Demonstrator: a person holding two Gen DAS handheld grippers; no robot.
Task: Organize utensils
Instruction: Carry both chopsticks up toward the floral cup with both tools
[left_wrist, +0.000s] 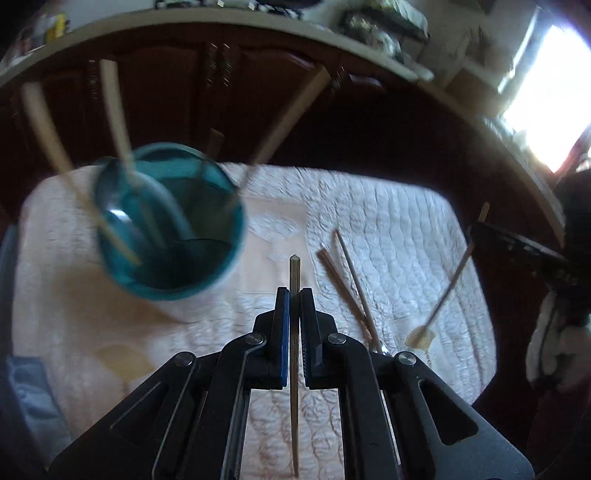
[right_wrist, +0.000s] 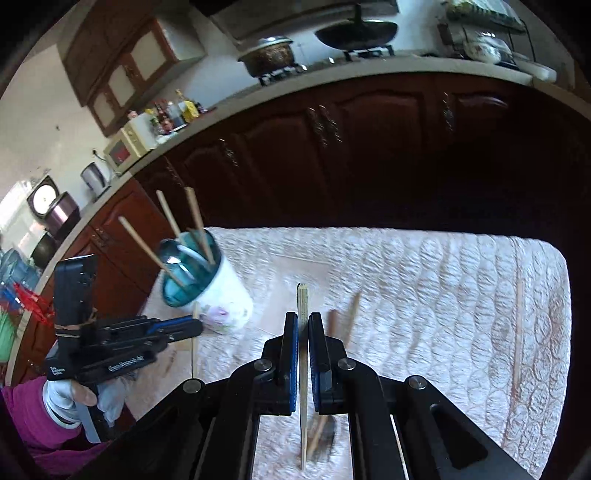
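the left gripper (left_wrist: 294, 295) is pinching a dark wooden stick (left_wrist: 294, 273) between its blue pads, the stick running up past the tips and down behind them. the right gripper (right_wrist: 303, 321) is pinching a paler stick (right_wrist: 303, 302) the same way. both are held above a counter (left_wrist: 406, 229) covered by a white quilted cloth. on the far left of the cloth stands a white cup with a teal inside (left_wrist: 173, 236); several sticks and a spoon lean in it, their ends poking above the rim. two brown sticks (left_wrist: 347, 280) lie crossed on the cloth just right of the left gripper. in the left view the right gripper shows at the right edge with its stick hanging down, a pale flat piece at its low end. in the right view the left gripper is at the left, near the cup, held by a hand (right_wrist: 70, 398) in a white glove with a pink sleeve. a long thin stick (right_wrist: 518, 332) lies near the cloth's right edge.
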